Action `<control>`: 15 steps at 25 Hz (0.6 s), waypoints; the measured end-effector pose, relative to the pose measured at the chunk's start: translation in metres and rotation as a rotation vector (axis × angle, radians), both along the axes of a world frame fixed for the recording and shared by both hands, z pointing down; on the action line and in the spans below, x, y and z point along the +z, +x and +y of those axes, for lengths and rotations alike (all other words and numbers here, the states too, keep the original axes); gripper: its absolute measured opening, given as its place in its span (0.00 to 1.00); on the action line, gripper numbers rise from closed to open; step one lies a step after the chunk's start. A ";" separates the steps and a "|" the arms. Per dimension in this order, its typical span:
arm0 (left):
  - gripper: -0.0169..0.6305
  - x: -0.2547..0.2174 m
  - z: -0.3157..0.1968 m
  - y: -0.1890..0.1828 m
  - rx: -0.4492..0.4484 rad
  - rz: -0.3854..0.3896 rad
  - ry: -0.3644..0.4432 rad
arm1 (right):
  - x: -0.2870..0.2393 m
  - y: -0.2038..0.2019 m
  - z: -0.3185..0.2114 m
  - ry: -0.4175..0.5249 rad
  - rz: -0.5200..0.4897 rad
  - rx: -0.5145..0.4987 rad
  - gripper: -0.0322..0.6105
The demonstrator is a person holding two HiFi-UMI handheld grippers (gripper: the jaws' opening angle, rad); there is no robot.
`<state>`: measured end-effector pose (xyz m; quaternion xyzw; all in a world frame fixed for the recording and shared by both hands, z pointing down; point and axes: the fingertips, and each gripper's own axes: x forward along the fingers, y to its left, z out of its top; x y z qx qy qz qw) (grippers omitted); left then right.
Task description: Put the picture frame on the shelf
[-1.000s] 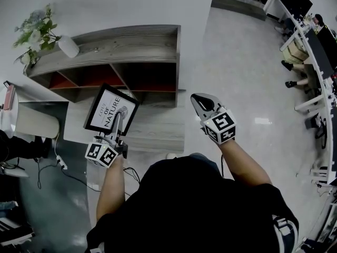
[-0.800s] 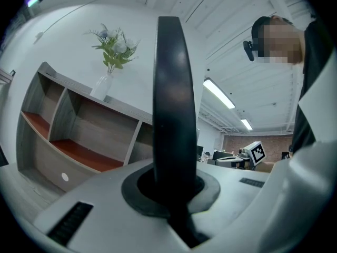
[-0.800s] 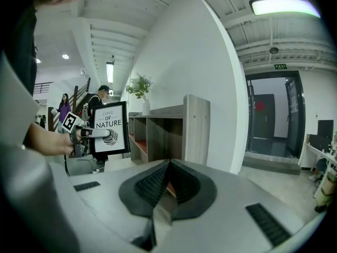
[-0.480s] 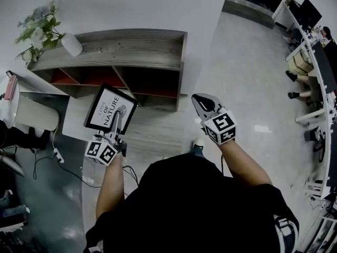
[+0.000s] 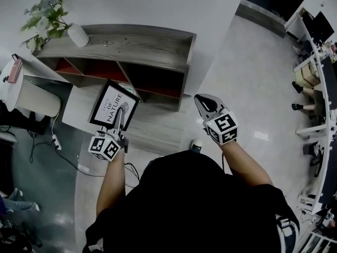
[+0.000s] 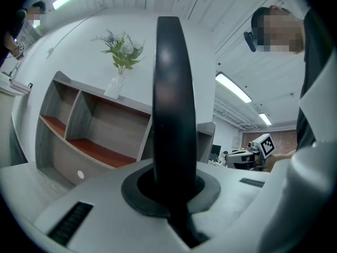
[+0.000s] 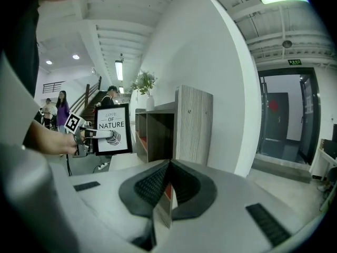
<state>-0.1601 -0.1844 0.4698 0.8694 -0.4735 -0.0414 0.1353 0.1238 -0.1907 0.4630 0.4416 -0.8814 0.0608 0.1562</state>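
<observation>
The picture frame (image 5: 114,105) hangs upright in the air just short of the shelf (image 5: 131,45). My left gripper (image 5: 120,123) pinches its near side edge, which I reckon leaves the base free to set down. My right gripper (image 5: 202,101), pressed together on nothing, waits off to the side, and a vase of flowers (image 5: 78,35) takes the left end of the top board.

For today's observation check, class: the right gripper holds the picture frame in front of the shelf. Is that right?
No. The left gripper holds the picture frame in front of the shelf; the right gripper is empty. The head view shows it.
</observation>
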 end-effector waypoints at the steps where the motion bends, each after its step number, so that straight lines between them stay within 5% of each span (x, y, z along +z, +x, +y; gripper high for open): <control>1: 0.07 0.002 -0.001 -0.001 -0.007 0.000 -0.002 | 0.001 -0.001 -0.001 -0.004 -0.001 -0.005 0.07; 15: 0.07 0.029 -0.022 0.006 -0.058 -0.056 -0.022 | 0.019 -0.008 0.007 -0.050 0.007 -0.057 0.07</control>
